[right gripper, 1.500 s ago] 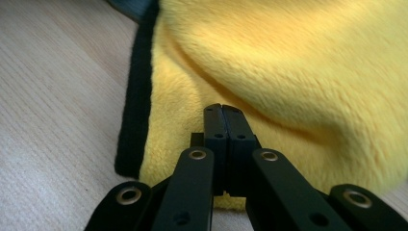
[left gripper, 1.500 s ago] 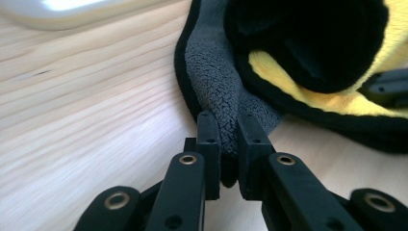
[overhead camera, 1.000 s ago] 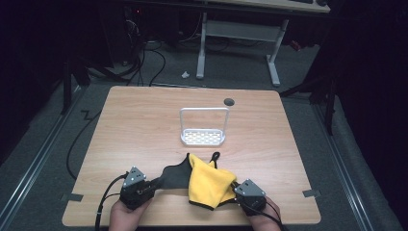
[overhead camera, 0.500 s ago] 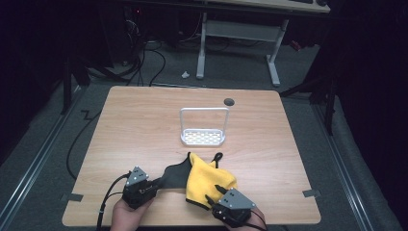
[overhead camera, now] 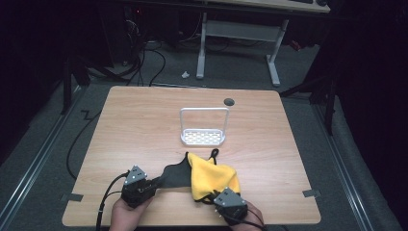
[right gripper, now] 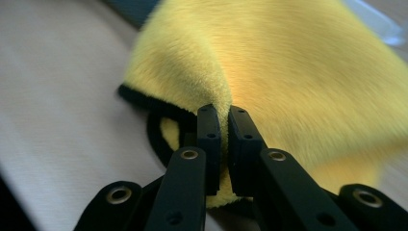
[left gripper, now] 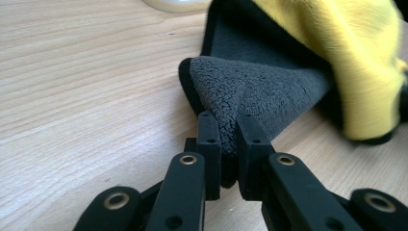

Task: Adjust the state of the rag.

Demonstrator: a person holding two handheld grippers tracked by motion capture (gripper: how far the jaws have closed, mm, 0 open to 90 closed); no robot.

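A cloth, yellow (overhead camera: 212, 174) on one face and grey on the other, lies folded near the table's front edge. My left gripper (overhead camera: 157, 183) is at its left, shut on a raised grey corner (left gripper: 250, 91) that is pinched between the jaws (left gripper: 229, 122). At the cloth's front edge my right gripper (overhead camera: 212, 196) has just been closing its jaws. It is now shut (right gripper: 224, 115) on a fold of the yellow pile (right gripper: 288, 72). A black trim loop shows beneath that fold.
A small white wire rack (overhead camera: 203, 129) with a perforated base stands at the middle of the wooden table (overhead camera: 134, 125). A dark round grommet (overhead camera: 229, 101) sits near the far edge. Desk legs and cables lie on the floor beyond.
My right gripper has moved left along the front edge, from the cloth's right corner to its front middle. The left gripper has kept still on the grey corner.
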